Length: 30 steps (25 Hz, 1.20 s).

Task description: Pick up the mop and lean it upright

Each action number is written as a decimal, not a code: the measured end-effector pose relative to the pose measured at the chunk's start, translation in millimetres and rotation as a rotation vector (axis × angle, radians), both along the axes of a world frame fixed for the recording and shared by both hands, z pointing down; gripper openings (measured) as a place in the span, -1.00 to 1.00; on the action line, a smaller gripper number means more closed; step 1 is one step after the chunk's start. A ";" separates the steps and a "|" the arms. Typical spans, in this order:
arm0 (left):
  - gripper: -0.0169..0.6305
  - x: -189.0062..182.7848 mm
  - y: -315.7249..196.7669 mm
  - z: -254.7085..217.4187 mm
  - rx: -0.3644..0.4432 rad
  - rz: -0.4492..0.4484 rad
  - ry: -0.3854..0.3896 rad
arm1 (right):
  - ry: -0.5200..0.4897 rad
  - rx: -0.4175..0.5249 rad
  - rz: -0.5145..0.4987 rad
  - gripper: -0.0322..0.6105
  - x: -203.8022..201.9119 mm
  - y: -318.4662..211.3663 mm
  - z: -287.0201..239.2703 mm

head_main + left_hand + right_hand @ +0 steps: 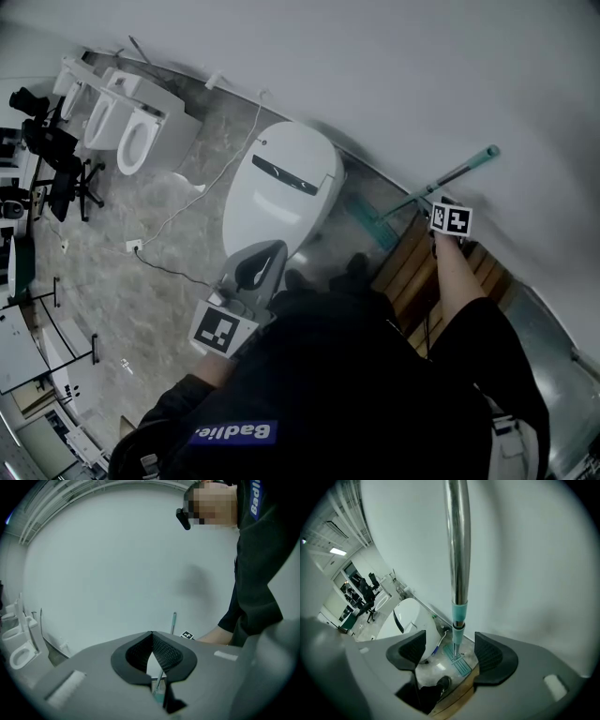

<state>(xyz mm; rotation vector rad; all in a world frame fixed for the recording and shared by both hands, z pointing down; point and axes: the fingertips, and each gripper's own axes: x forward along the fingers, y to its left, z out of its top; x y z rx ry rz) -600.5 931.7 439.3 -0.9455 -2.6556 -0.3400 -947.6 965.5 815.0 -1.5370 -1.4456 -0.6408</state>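
The mop stands nearly upright, its teal head on the floor at the foot of the white wall and its silver shaft leaning against that wall. In the right gripper view the shaft runs up between the jaws, with the mop head below. My right gripper is open around the shaft, both pads apart from it; in the head view this gripper sits by its marker cube. My left gripper hangs over the toilet, away from the mop. Its jaws meet at the tips, shut and empty.
A white toilet with its lid down stands just left of the mop. A wooden platform lies to the mop's right. A cable trails over the marble floor. More toilets and office chairs are at far left.
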 end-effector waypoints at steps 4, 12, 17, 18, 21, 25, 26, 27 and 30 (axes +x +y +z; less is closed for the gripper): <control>-0.89 5.8 -5.3 -1.8 -0.001 0.040 -0.020 | -0.015 -0.027 0.022 0.12 10.2 -14.4 -13.9; -0.89 31.7 -13.4 -10.0 -0.035 0.182 -0.095 | -0.052 -0.057 0.149 -0.10 43.1 -78.7 -39.3; -0.89 66.9 -24.3 -15.3 -0.063 0.309 -0.162 | -0.067 -0.183 0.239 -0.45 88.1 -124.6 -74.7; -0.89 76.3 -27.8 -17.0 -0.068 0.340 -0.174 | -0.063 -0.216 0.267 -0.53 101.3 -135.0 -82.6; -0.89 109.0 -43.4 -17.7 -0.067 0.436 -0.202 | -0.073 -0.288 0.360 -0.79 147.2 -168.5 -105.6; -0.89 147.4 -62.6 -9.0 -0.024 0.508 -0.231 | -0.059 -0.335 0.437 -0.88 212.4 -204.0 -123.9; -0.89 153.6 -66.4 -9.0 -0.019 0.519 -0.243 | -0.048 -0.344 0.438 -0.88 229.3 -210.2 -129.1; -0.89 158.2 -71.0 -10.0 -0.016 0.531 -0.255 | -0.039 -0.352 0.428 -0.89 245.4 -216.3 -135.5; -0.89 161.3 -87.8 -15.9 -0.014 0.573 -0.288 | -0.036 -0.382 0.377 -0.89 280.2 -232.4 -160.1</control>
